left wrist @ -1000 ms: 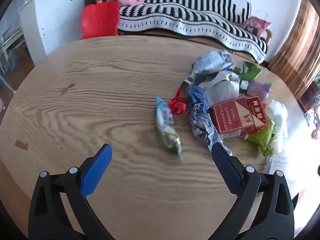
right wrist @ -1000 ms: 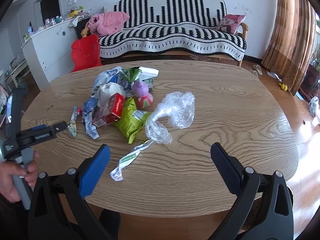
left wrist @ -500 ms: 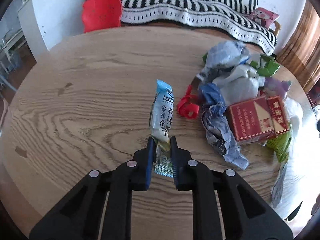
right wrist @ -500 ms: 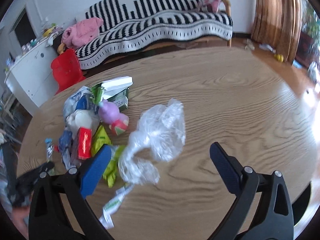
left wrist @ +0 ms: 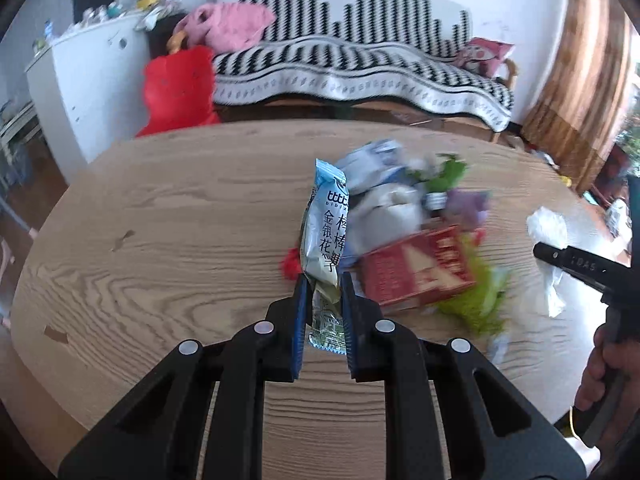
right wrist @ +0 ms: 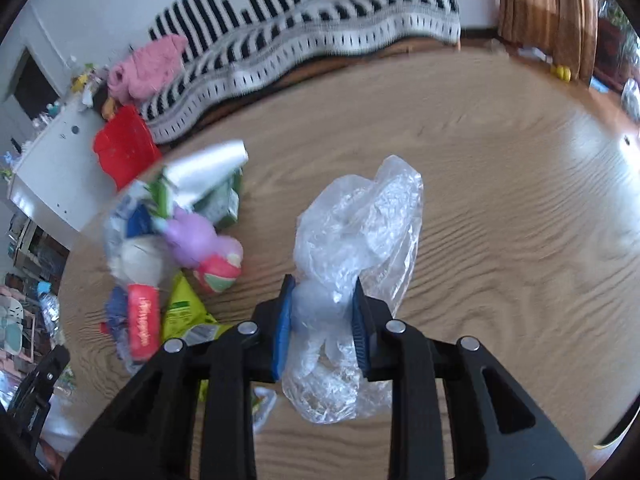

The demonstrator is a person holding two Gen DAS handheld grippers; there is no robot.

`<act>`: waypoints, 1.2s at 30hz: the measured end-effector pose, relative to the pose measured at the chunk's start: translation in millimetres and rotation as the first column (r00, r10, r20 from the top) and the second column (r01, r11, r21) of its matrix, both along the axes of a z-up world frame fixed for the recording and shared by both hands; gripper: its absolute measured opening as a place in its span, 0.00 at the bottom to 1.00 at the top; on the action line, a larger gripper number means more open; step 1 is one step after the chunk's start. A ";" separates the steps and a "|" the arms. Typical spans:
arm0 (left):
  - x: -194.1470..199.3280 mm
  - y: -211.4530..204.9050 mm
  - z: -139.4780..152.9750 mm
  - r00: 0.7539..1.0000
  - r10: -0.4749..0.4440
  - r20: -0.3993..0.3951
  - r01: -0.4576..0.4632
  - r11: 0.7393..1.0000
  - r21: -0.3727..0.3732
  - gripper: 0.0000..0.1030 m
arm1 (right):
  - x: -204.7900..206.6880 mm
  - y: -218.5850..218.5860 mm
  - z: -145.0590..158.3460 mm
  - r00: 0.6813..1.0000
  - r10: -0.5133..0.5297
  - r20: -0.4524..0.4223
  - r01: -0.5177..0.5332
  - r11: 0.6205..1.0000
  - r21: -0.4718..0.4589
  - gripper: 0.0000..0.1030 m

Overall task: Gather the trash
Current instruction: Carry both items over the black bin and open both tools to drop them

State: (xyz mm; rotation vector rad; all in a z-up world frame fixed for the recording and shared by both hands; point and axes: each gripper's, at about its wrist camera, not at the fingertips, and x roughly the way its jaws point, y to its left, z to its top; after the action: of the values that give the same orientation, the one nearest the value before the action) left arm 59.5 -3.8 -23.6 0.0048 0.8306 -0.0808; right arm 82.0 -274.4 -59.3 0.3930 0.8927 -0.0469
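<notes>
Left gripper [left wrist: 323,312] clamped on snack wrapper [left wrist: 326,236]; right gripper [right wrist: 322,328] on plastic bag [right wrist: 352,248].

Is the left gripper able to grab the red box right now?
Probably not yet. The left gripper is shut on the blue snack wrapper, so its jaws are full. The red box lies uncovered on the table, just right of it.
</notes>
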 end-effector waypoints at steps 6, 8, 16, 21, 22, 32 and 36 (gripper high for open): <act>-23.6 -68.9 13.4 0.988 -0.149 0.038 0.151 0.988 -0.044 0.15 | -76.2 -62.6 42.1 0.995 -0.065 0.077 0.073 0.992 -0.099 0.26; -34.9 -106.8 15.2 0.974 -0.224 0.045 0.227 0.971 -0.070 0.15 | -102.4 -87.7 45.9 0.991 -0.104 0.083 0.114 0.985 -0.132 0.26; -101.5 -276.1 -4.8 0.849 -0.524 0.063 0.528 0.844 -0.096 0.15 | -227.3 -217.3 25.5 0.939 -0.343 0.040 0.344 0.917 -0.202 0.26; -150.8 -386.2 -42.0 0.721 -0.692 0.025 0.689 0.714 -0.120 0.15 | -299.1 -287.0 -5.4 0.878 -0.477 -0.018 0.465 0.863 -0.197 0.26; -162.5 -408.7 -53.2 0.689 -0.724 0.010 0.720 0.683 -0.125 0.15 | -311.1 -297.3 -11.8 0.867 -0.497 -0.030 0.482 0.854 -0.198 0.26; -210.1 -546.3 -154.2 0.504 -0.854 -0.131 0.843 0.519 -0.141 0.15 | -388.1 -378.1 -74.8 0.781 -0.603 -0.160 0.580 0.797 -0.168 0.26; -201.7 -569.9 -185.3 0.474 -0.857 -0.202 0.845 0.507 -0.172 0.15 | -394.3 -395.8 -85.0 0.770 -0.611 -0.183 0.600 0.791 -0.118 0.26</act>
State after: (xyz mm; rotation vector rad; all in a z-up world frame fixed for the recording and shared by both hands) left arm -142.2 -573.7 -208.9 0.3877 1.0290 -1.1018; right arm -312.3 -670.1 -144.3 0.6259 0.9404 -0.7275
